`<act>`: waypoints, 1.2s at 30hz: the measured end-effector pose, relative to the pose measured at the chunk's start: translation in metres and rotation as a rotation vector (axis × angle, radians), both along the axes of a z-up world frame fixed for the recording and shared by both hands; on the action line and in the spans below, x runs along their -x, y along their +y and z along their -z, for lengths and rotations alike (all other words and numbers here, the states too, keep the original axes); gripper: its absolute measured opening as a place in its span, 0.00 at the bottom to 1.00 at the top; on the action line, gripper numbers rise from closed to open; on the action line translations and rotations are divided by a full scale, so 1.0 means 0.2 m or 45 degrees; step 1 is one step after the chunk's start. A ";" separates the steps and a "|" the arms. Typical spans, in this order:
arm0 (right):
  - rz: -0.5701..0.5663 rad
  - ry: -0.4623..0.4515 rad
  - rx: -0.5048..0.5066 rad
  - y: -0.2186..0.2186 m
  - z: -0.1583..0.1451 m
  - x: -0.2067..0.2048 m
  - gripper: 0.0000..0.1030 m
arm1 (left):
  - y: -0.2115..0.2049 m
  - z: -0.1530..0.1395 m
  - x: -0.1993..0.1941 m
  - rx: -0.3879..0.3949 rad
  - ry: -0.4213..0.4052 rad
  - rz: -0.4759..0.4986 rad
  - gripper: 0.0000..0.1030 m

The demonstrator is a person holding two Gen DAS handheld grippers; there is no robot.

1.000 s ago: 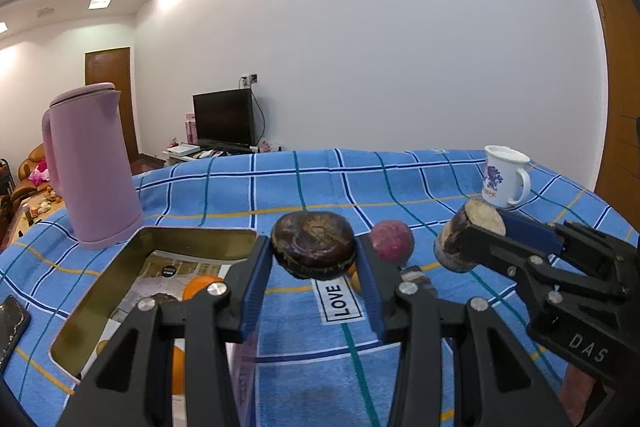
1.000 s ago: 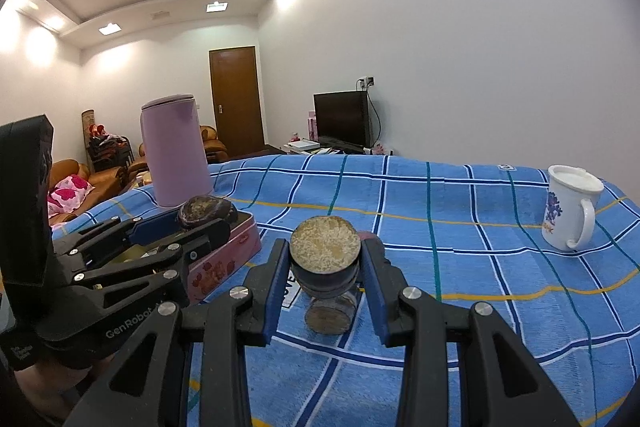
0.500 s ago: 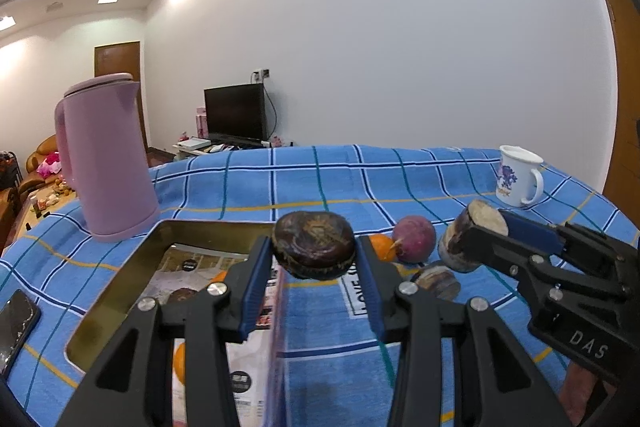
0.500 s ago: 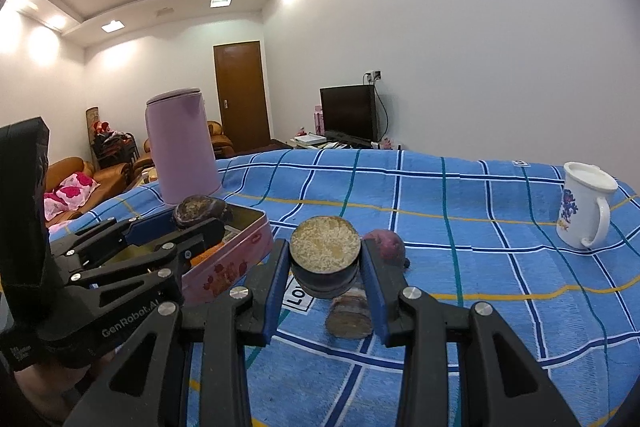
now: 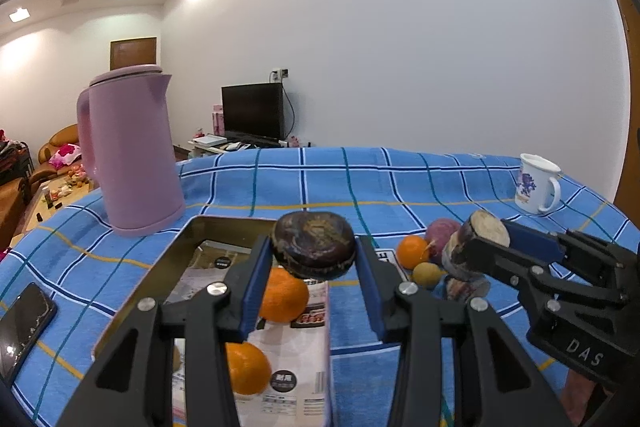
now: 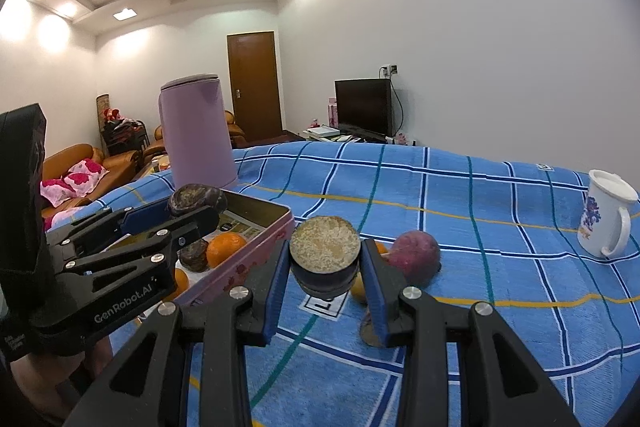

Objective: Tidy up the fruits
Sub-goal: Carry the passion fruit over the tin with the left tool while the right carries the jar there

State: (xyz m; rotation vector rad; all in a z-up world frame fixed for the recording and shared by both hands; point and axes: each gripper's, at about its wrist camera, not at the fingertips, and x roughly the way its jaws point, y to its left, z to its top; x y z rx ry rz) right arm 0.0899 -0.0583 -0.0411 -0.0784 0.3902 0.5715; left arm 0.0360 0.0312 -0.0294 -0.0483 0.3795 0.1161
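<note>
So both grippers are loaded up right now. The left gripper [image 5: 314, 267] has its blue pads clamped on a dark wrinkly fruit [image 5: 313, 245], held in the air over the near right part of the open tin [image 5: 136, 291]. The right gripper [image 6: 325, 277] is squeezed shut on a cut dark fruit [image 6: 325, 254], pale grainy cut face up, also lifted off the cloth and just right of the tin's pink wall.

Inside the tin there's printed paper lining the bottom and two oranges [image 5: 282, 294], plus another dark fruit [image 6: 193, 254] you can only see from the right wrist view.

Still out on the blue plaid tablecloth [image 5: 400, 187]: a small orange [image 5: 412, 252], a purplish round fruit [image 5: 440, 231], a yellowish small fruit [image 5: 426, 273] and another cut piece [image 5: 466, 287], all bunched close together beside the tin.

Further back sit a pink kettle [image 5: 130, 151] behind the tin's left corner, and a white mug [image 5: 536, 183] well off to the right. A phone [image 5: 22, 323] lies on the cloth left of the tin.
</note>
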 end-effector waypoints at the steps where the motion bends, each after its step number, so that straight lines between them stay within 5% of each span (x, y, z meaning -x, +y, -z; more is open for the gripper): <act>1: -0.005 0.000 0.002 0.01 0.00 0.00 0.37 | 0.01 0.00 0.00 0.001 0.000 -0.004 0.43; 36: -0.145 -0.003 0.068 0.29 0.01 0.04 0.37 | 0.25 0.01 0.05 0.036 0.010 -0.126 0.43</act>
